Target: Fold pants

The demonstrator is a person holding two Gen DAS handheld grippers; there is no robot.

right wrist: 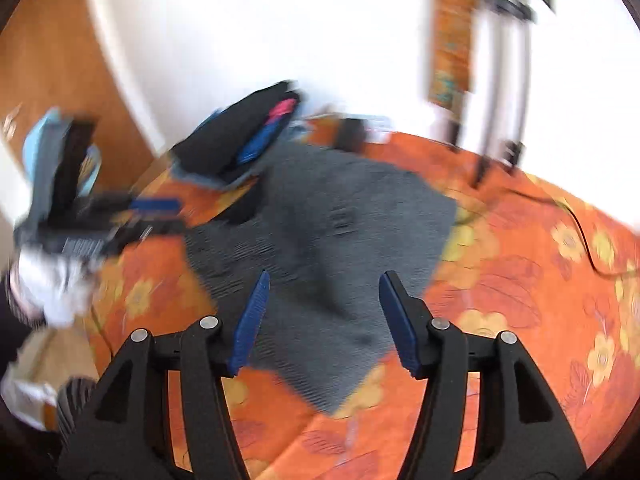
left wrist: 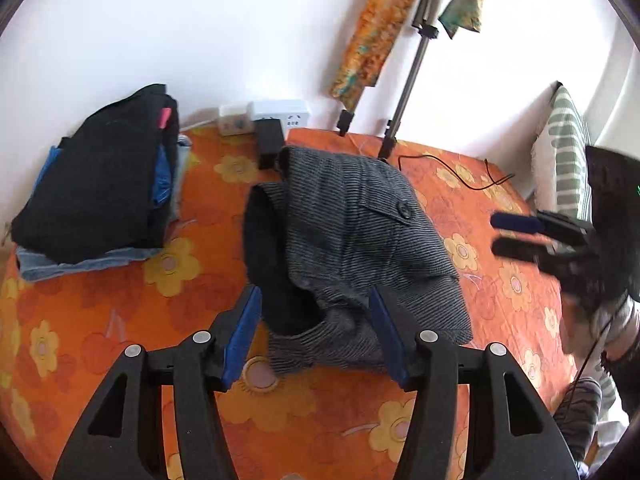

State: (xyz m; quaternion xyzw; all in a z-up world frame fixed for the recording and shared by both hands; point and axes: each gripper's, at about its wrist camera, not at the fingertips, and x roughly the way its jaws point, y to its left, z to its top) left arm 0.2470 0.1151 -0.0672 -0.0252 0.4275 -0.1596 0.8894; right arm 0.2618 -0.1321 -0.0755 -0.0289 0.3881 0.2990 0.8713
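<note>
Grey striped pants (left wrist: 360,240) lie folded in a compact bundle on the orange flowered bedsheet (left wrist: 120,300), black lining showing at the left side. My left gripper (left wrist: 316,300) is open, its blue pads either side of the bundle's near edge, holding nothing. My right gripper (right wrist: 324,284) is open and empty above the near part of the pants (right wrist: 320,240); that view is blurred. The right gripper also shows in the left wrist view (left wrist: 516,236) at the right, apart from the pants. The left gripper shows in the right wrist view (right wrist: 160,216) at the left.
A stack of folded dark and blue clothes (left wrist: 100,184) sits at the back left of the bed. A white power strip (left wrist: 280,116) with a black adapter lies by the wall. Tripod legs (left wrist: 400,112) and a black cable (left wrist: 460,180) stand behind the pants. A striped pillow (left wrist: 564,152) is at right.
</note>
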